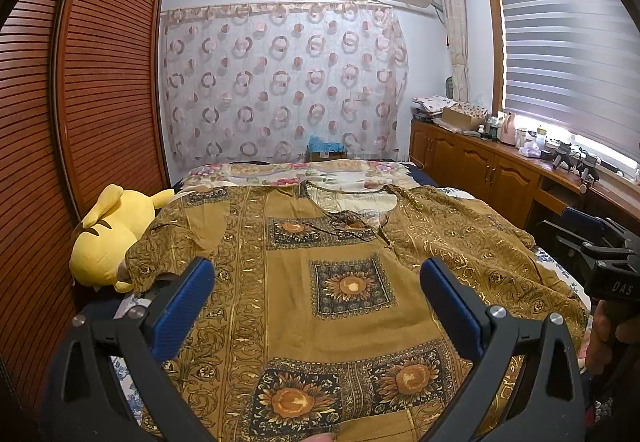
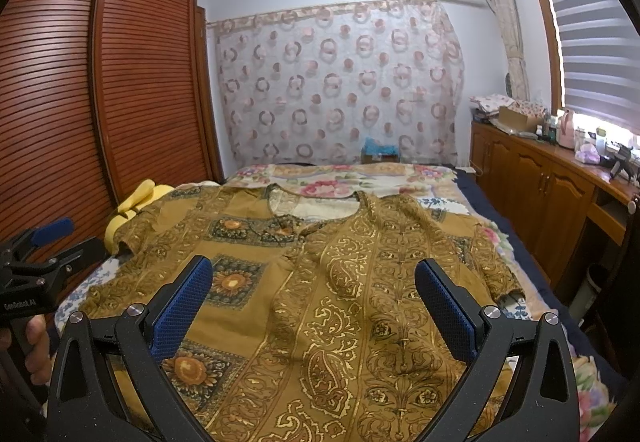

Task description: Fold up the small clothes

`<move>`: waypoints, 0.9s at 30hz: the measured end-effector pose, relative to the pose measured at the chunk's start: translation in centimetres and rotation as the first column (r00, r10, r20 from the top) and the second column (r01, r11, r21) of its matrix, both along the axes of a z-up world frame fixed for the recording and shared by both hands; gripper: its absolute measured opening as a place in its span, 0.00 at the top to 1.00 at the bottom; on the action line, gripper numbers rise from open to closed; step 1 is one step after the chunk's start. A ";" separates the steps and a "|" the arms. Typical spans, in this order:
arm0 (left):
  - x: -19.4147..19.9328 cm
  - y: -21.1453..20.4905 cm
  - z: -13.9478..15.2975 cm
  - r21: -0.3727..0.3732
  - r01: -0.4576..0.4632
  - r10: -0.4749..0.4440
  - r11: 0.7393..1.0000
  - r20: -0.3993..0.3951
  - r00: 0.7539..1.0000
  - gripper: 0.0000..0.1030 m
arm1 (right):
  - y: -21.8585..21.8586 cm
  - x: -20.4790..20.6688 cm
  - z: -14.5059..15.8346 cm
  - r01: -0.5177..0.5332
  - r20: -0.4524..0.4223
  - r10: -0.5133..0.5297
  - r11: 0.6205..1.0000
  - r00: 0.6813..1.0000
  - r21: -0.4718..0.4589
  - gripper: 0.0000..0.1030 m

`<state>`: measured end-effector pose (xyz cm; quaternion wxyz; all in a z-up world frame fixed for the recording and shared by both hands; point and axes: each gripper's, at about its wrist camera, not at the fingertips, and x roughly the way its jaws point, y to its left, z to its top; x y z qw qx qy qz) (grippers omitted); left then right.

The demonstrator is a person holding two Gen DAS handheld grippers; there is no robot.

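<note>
Mustard patterned tunic (image 1: 320, 282) lies spread flat on the bed (image 1: 280, 172) in the left wrist view, under the wide-open left gripper (image 1: 316, 282). Right wrist view: right gripper (image 2: 314, 282) gapes empty above it, seemingly not touching.

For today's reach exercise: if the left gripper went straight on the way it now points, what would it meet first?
Probably the mustard patterned garment spread on the bed: the open left gripper points over its sunflower panel. Depth is unclear.

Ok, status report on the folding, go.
Left gripper open, right gripper open, both empty. Mustard shirt spread flat, unfolded. Yellow plush under its left sleeve.
</note>
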<state>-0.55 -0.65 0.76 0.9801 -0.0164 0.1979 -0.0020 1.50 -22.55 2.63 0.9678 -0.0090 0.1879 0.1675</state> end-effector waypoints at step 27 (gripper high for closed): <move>-0.6 -0.3 1.0 0.003 -0.001 0.001 1.000 0.026 1.000 0.00 | -0.1 -0.1 0.0 0.000 0.000 0.000 1.000 1.000 0.001 0.00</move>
